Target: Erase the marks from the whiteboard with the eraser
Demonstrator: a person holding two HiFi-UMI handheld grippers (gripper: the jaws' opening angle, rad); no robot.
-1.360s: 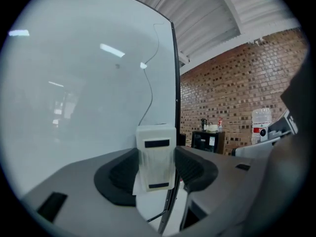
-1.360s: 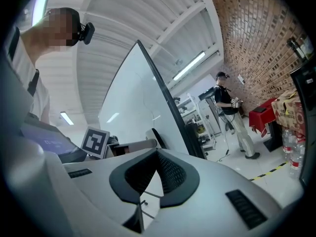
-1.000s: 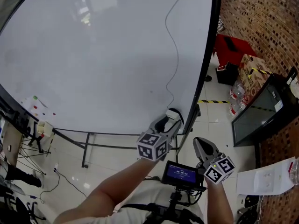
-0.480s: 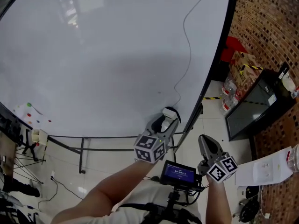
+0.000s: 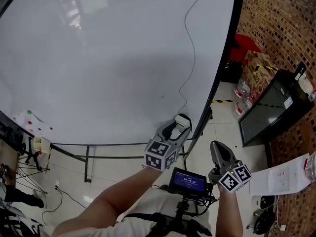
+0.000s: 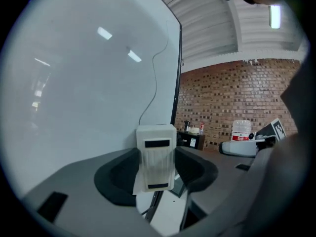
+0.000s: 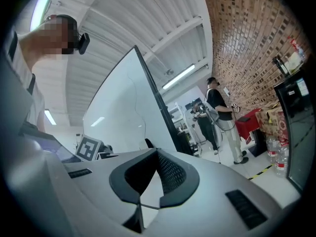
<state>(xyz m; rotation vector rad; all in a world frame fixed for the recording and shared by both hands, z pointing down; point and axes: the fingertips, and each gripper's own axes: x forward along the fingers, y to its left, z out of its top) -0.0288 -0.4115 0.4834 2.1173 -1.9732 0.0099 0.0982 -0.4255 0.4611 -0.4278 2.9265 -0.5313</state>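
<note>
Whiteboard [image 5: 98,58] top, left side cut off in head view.

This looks like a lab or workshop hall, not a home. A large whiteboard [image 5: 108,58] on a metal stand [image 5: 88,162] fills the head view from 9 to 12 o'clock. At 2 o'clock runs a bare brick wall [image 5: 281,23], with a red box [image 5: 244,48], water bottles [image 5: 242,95] and a black cabinet [image 5: 269,115] near it. Yellow-black hazard tape [image 5: 223,101] crosses the glossy tiled floor [image 5: 219,127]. In the right gripper view a ribbed ceiling [image 7: 148,19] carries a tube light [image 7: 180,77], and at 3 o'clock a person [image 7: 222,117] stands holding gear.
</note>
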